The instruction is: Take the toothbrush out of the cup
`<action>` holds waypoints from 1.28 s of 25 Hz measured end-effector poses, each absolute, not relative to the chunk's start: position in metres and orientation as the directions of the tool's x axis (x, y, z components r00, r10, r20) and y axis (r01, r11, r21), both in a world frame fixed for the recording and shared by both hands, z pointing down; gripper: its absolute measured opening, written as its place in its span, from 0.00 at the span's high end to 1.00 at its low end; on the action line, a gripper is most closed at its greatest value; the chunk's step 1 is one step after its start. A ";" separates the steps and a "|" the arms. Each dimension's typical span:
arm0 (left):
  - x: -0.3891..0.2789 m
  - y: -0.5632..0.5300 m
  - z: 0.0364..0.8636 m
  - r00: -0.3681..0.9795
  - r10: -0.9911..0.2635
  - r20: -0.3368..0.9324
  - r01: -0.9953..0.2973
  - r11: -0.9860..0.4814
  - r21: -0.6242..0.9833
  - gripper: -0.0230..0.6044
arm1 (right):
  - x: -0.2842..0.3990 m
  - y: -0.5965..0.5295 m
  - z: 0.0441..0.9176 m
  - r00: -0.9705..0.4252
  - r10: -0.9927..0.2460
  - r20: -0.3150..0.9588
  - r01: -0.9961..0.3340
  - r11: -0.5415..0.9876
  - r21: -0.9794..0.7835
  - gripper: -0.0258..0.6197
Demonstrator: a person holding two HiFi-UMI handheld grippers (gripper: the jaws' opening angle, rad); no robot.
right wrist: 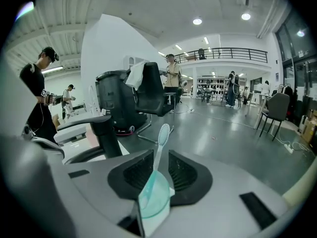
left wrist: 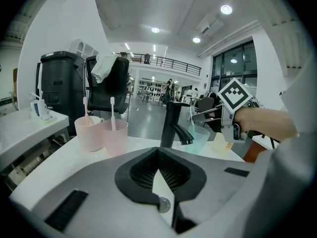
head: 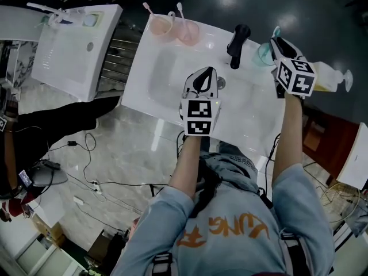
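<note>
A teal toothbrush [right wrist: 161, 138] stands head-up in a translucent teal cup [head: 263, 54] at the right of the white sink counter [head: 247, 114]. My right gripper [head: 276, 39] is at that cup, open. The brush stem rises between its jaws, with a gap showing on the right side. The cup's rim [right wrist: 153, 200] shows just below the jaws. In the left gripper view the right gripper [left wrist: 195, 115] reaches the brush above the teal cup [left wrist: 200, 138]. My left gripper [head: 202, 79] hovers over the basin near the drain [left wrist: 162, 204], shut and holding nothing.
Two pink cups [head: 162, 26] [head: 188, 32], each with a toothbrush, stand at the counter's far left. A black faucet [head: 237, 45] rises between them and the teal cup. A yellowish bottle [head: 328, 76] lies at the right. A second white sink unit [head: 63, 56] stands to the left.
</note>
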State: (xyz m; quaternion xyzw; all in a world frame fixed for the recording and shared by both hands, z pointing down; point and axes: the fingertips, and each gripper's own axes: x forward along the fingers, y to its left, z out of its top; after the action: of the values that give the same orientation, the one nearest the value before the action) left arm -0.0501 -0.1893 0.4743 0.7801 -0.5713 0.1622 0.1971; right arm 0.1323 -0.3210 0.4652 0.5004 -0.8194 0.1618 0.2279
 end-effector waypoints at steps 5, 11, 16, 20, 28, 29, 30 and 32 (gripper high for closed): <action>-0.056 -0.198 0.479 0.314 -0.817 0.484 -0.949 -0.279 0.145 0.95 | 0.127 -0.328 0.469 -0.387 -0.730 0.564 -0.894 0.446 -0.037 0.82; -0.060 -0.211 0.485 0.337 -0.803 0.492 -0.942 -0.293 0.165 0.95 | 0.122 -0.332 0.474 -0.354 -0.729 0.586 -0.907 0.420 -0.025 0.82; -0.060 -0.218 0.486 0.362 -0.791 0.493 -0.932 -0.317 0.175 0.95 | 0.125 -0.333 0.474 -0.329 -0.739 0.588 -0.917 0.399 -0.012 0.86; -0.063 -0.221 0.488 0.377 -0.782 0.497 -0.926 -0.331 0.180 0.95 | 0.126 -0.334 0.469 -0.310 -0.755 0.578 -0.927 0.375 -0.007 0.89; -0.059 -0.216 0.485 0.393 -0.781 0.486 -0.919 -0.345 0.190 0.95 | 0.130 -0.323 0.444 -0.309 -0.794 0.524 -0.934 0.357 -0.011 0.90; -0.057 -0.214 0.484 0.394 -0.780 0.485 -0.919 -0.347 0.189 0.95 | 0.130 -0.321 0.439 -0.313 -0.801 0.510 -0.934 0.356 -0.014 0.90; -0.055 -0.211 0.484 0.396 -0.780 0.485 -0.918 -0.350 0.187 0.95 | 0.131 -0.318 0.433 -0.317 -0.809 0.495 -0.934 0.356 -0.017 0.90; -0.051 -0.206 0.481 0.396 -0.782 0.482 -0.918 -0.352 0.182 0.95 | 0.131 -0.313 0.420 -0.330 -0.826 0.457 -0.932 0.362 -0.018 0.90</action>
State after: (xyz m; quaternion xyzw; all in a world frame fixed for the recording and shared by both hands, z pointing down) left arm -0.0505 -0.2063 0.4808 0.8070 -0.5266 0.1576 0.2158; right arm 0.1314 -0.3130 0.4200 0.5469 -0.8034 0.1402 0.1893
